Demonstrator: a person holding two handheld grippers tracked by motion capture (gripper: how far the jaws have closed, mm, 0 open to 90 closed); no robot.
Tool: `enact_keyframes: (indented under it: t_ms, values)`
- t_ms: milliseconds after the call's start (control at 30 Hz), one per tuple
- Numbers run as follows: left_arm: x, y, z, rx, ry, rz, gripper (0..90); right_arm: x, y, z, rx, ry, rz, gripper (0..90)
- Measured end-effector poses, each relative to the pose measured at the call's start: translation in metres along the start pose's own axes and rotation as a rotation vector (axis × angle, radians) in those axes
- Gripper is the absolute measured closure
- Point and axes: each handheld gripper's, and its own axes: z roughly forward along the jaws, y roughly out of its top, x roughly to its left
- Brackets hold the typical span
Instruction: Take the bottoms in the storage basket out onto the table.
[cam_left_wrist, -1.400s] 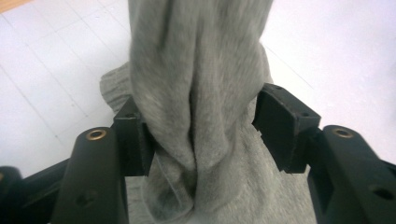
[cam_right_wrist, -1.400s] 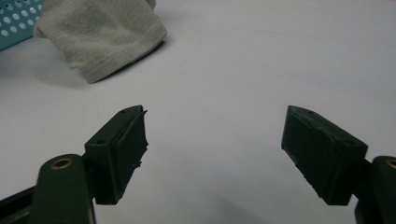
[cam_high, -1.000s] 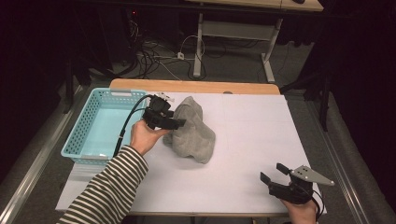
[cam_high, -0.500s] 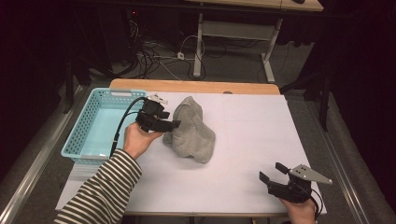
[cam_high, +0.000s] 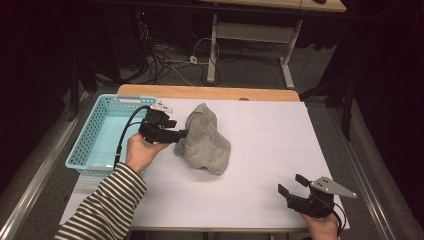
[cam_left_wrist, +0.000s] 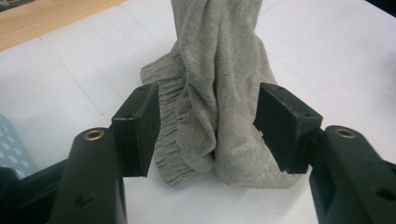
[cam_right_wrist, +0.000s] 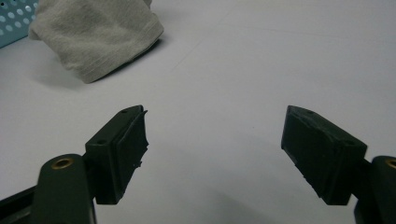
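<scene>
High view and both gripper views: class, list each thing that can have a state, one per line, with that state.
Left gripper: open, fingers either side of the cloth.
Right gripper: open, empty, over bare table.
Grey cloth: crumpled, lying on the table.
Blue basket: upright, looks empty.

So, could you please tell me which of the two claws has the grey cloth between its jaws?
The left claw: its open jaws straddle the bunched grey cloth beside the blue basket. The right claw sits open over bare table, well apart.
</scene>
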Motion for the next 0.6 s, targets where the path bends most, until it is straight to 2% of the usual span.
enact_keyframes:
  t_ms: [233, 600]
  values:
    - [-0.001, -0.009, -0.007, -0.01, 0.012, 0.014, 38.7, 0.0, 0.0, 0.0, 0.001, 0.001, 0.001, 22.7]
    - [0.003, -0.02, -0.025, -0.04, 0.018, -0.002, 38.7, -0.003, -0.001, 0.002, 0.006, 0.001, 0.015, 22.6]
